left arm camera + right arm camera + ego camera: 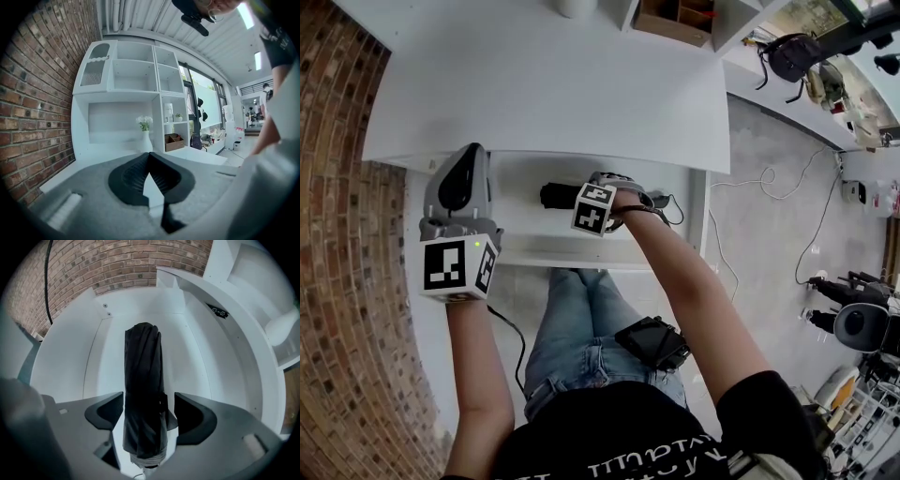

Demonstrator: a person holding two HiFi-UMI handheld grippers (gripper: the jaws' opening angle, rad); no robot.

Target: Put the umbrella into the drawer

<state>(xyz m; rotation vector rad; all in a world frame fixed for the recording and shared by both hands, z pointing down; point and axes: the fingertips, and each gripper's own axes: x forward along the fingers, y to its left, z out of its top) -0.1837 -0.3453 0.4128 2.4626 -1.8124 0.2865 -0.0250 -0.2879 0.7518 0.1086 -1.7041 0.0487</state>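
A broad white counter [544, 84] runs beside a red brick wall [337, 234]. Below its front edge, a white open drawer [544, 255] holds the black folded fabric umbrella [143, 376], which lies flat on the drawer floor. The right gripper [149, 401] points down over it with jaws released, spread to either side of the umbrella with a gap showing at the right jaw, while the left gripper [149, 157], at the drawer's left end, has its jaws clenched tip to tip on nothing.
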